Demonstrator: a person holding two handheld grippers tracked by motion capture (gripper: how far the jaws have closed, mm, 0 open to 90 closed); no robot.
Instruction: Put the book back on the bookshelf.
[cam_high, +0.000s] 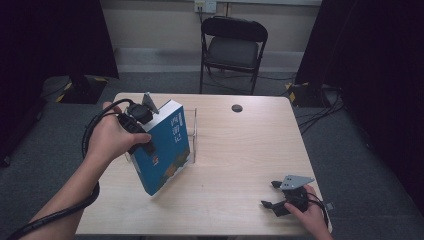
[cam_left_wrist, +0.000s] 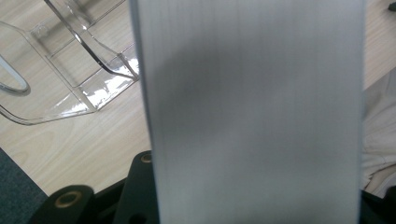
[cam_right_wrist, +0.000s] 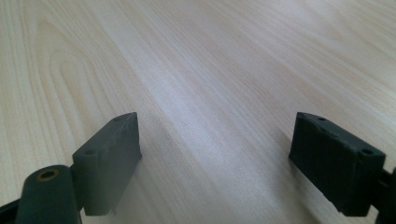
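A thick blue book (cam_high: 167, 150) with white page edges (cam_left_wrist: 257, 112) is held tilted over the left half of the table. My left gripper (cam_high: 146, 140) is shut on its upper left side, and the left gripper view looks straight at the page block between the jaws. The book's lower corner sits close to the tabletop; I cannot tell whether it touches. A clear acrylic stand (cam_high: 194, 131) (cam_left_wrist: 70, 74) rests just behind and to the right of the book. My right gripper (cam_high: 269, 196) (cam_right_wrist: 215, 154) lies open on the wood near the front right corner, nothing between its fingers.
The light wooden table (cam_high: 240, 150) has a round cable hole (cam_high: 237, 108) near its back edge. A black folding chair (cam_high: 232, 47) stands beyond the table. Dark curtains hang on both sides, and cables lie on the floor at right.
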